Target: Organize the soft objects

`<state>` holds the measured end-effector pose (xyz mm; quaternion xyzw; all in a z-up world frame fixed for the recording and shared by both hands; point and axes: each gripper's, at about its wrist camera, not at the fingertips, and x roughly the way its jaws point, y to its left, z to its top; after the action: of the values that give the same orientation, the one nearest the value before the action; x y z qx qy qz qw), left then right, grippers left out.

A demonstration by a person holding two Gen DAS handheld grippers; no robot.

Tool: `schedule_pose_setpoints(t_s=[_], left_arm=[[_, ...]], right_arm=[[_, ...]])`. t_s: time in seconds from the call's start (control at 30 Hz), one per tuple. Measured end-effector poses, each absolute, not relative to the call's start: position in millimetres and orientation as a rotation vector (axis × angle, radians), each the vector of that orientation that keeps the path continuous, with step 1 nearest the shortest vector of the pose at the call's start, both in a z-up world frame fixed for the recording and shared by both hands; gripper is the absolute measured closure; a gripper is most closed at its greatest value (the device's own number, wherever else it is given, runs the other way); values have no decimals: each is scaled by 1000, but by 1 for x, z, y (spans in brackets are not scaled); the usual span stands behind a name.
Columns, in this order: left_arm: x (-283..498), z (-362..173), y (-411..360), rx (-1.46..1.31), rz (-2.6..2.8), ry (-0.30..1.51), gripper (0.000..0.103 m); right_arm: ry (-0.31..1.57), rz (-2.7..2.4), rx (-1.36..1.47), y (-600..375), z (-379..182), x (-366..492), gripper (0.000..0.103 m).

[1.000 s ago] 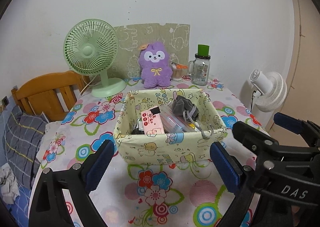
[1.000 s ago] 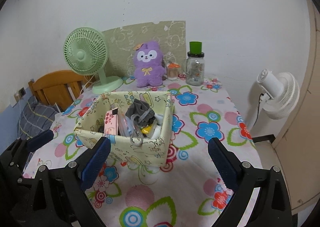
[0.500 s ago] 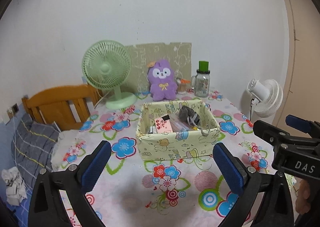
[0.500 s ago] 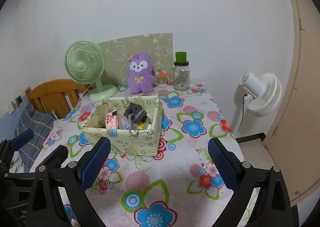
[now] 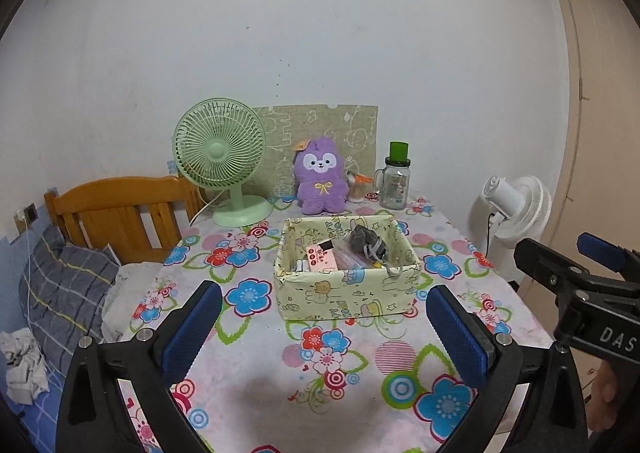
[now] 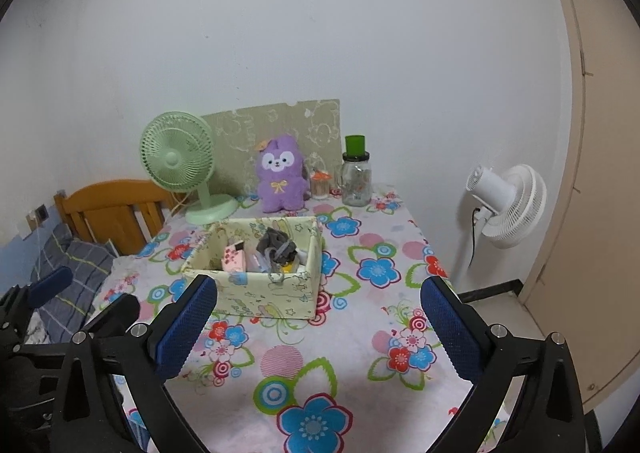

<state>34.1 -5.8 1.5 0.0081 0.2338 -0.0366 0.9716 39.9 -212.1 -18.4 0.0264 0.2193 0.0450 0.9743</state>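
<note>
A purple plush toy (image 5: 320, 181) sits upright at the back of the flowered table, also in the right wrist view (image 6: 280, 177). A pale yellow fabric box (image 5: 348, 293) stands mid-table and holds a grey soft pouch (image 5: 364, 239), a pink packet (image 5: 320, 258) and small items; it also shows in the right wrist view (image 6: 256, 289). My left gripper (image 5: 324, 327) is open and empty, well short of the box. My right gripper (image 6: 318, 323) is open and empty, near the table's front edge.
A green desk fan (image 5: 224, 157) stands at the back left. A glass jar with a green lid (image 5: 396, 183) stands at the back right. A white floor fan (image 5: 516, 209) stands right of the table. A wooden bed headboard (image 5: 116, 213) and a pillow (image 5: 60, 285) lie left.
Both grippers have pulled back and up from the box, which now looks smaller and farther. Both stay open and empty.
</note>
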Motion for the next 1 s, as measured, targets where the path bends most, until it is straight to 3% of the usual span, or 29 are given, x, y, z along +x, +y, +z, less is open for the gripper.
schedule_pose_setpoints(t_s=[1.0], left_arm=[[17, 16, 4, 5, -45, 422, 0]], right_arm=[[410, 55, 65, -211, -10, 22, 0]])
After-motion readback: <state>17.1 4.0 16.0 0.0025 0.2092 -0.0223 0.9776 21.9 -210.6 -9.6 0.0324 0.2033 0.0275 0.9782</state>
